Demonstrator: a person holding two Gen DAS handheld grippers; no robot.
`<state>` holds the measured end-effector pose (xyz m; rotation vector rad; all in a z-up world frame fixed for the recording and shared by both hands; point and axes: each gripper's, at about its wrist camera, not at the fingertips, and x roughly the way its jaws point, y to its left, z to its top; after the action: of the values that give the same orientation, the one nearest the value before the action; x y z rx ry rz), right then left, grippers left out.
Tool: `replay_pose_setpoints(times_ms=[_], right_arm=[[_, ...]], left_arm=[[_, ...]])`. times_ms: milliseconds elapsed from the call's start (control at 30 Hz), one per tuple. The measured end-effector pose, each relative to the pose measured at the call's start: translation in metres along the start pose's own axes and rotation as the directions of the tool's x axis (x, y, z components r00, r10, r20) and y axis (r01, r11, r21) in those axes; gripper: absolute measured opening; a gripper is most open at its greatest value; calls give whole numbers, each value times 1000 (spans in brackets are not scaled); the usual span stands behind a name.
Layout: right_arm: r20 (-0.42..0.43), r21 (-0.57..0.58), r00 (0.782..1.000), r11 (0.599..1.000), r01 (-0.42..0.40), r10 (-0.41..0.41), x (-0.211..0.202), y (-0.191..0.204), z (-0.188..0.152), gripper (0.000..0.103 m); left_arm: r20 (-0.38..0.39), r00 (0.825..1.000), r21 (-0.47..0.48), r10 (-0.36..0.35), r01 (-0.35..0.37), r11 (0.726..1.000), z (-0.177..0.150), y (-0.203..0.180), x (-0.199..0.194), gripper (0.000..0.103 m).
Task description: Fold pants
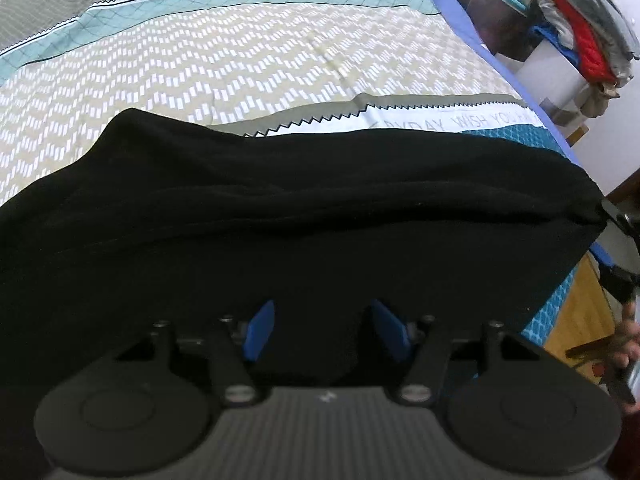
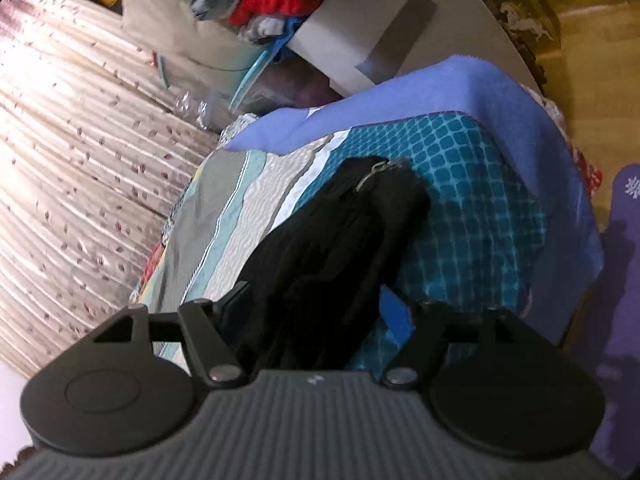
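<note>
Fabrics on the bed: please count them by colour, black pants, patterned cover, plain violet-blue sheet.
Black pants: 1
Patterned bed cover, beige, teal and white: 1
Plain violet-blue sheet under the cover, at the bed's edge: 1
Total: 3

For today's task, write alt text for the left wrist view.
Black pants lie folded across a patterned bedspread, filling the lower view. The left gripper hangs open above them, blue pads apart. A clothes pile sits top right.
</note>
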<state>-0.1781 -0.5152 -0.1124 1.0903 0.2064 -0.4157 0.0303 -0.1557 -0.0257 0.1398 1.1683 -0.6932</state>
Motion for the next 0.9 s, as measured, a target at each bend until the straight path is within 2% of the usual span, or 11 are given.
replay_pose_setpoints(times_ms=[133,200,300,433,500,567,633,733,800,833,900], right_arm=[[39,12,999,1000,-9,8,2,0,11,69],[37,-43,999,999,14,-13,9,11,15,34],[47,-159,998,987,39,-32,7,30,14,22],[61,-444,998,895,34,-7,-7,87,-6,17],[35,-615,999,789,12,12,-11,121,-30,17],[-26,-767,999,641,-40,32,-11,150,-63,17],[-111,-886,993,449,-116,37,-11,171,-106,17],[-225,-968,974,123,-220,-35,-6,181,-180,24],[-260,-964,960,-33,-264,-101,-4,173,-216,46],[-265,-959,957,-75,-274,-117,-6,170,-226,50],[-270,-956,955,-87,-281,-118,-15,168,-228,52]], left_arm=[[-5,1000,-15,2,-2,1000,1,4,-1,57],[-3,1000,-27,-4,4,1000,1,6,-4,57],[9,1000,-44,-9,9,999,-1,10,-10,56],[24,999,-93,-31,34,995,-2,22,-16,56],[29,998,-128,-52,55,990,-2,29,-17,56],[40,997,-155,-67,73,985,-2,35,-19,56],[53,996,-179,-76,85,980,-4,41,-22,56],[59,995,-210,-80,91,973,-6,49,-24,57],[58,995,-230,-86,98,968,-8,55,-27,57],[60,994,-234,-91,102,967,-8,56,-27,58],[70,993,-237,-98,112,965,-8,58,-30,60]])
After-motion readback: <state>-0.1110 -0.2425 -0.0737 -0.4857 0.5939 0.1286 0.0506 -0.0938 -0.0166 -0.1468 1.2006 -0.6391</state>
